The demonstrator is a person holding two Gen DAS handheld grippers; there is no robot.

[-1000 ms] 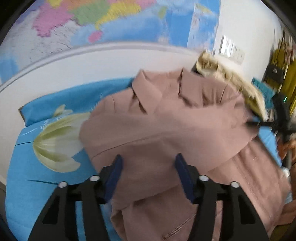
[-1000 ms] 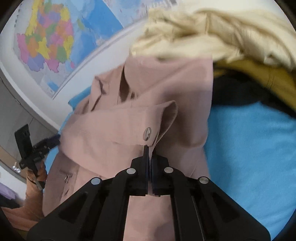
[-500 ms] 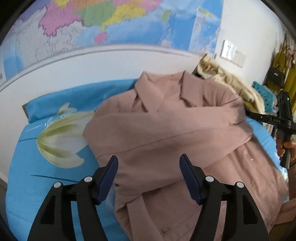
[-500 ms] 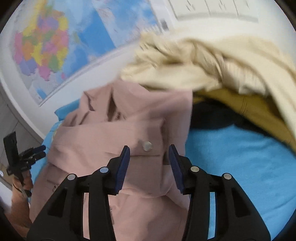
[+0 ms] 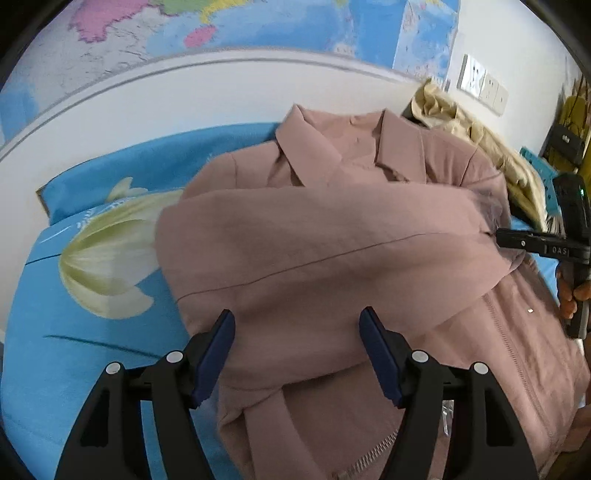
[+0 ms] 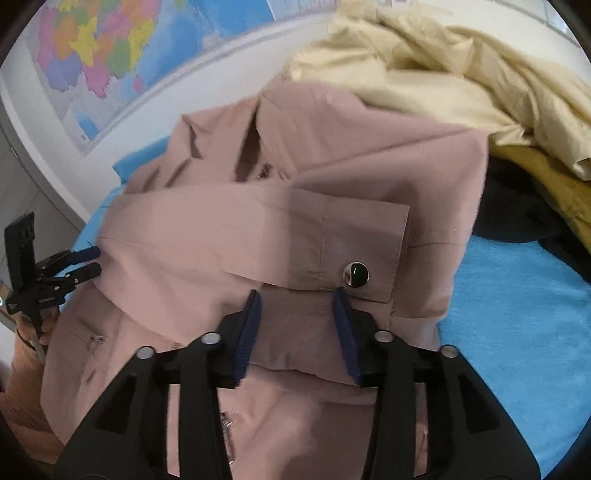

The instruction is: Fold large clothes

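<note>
Both grippers stood open and empty at this moment: the left gripper (image 5: 297, 354) had its jaws spread wide above the lower edge of the folded sleeve, and the right gripper (image 6: 297, 332) had its jaws parted just short of the cuff (image 6: 364, 251), gripping nothing. The dusty-pink jacket (image 5: 332, 240) lay face up on the blue floral bedsheet (image 5: 74, 332), collar toward the wall, with one sleeve (image 5: 314, 258) laid crosswise over the chest; its buttoned cuff, with a dark snap button (image 6: 355, 274), reached the jacket's right edge. A heap of cream and mustard garments (image 6: 461, 74) sat touching the jacket's far right shoulder, and a map (image 5: 258, 22) hung on the wall behind. I judged the step in hand to be the sleeve fold, which looked largely set, with the body fold yet to do. To do it well I noted: check that the cuff lay inside the jacket's side seam, not overhanging onto the sheet; take the next pinch on the fabric edge only, through one or two layers, since the cloth looked soft and would bunch if grabbed deep; keep the two grips level so the fold line ran straight across. Risk, as I judged it: the right gripper could snag the cream pile nearby, or drag the cuff out of place when closing next to the button. Whether the other sleeve was already tucked under I could not tell from either view.
</note>
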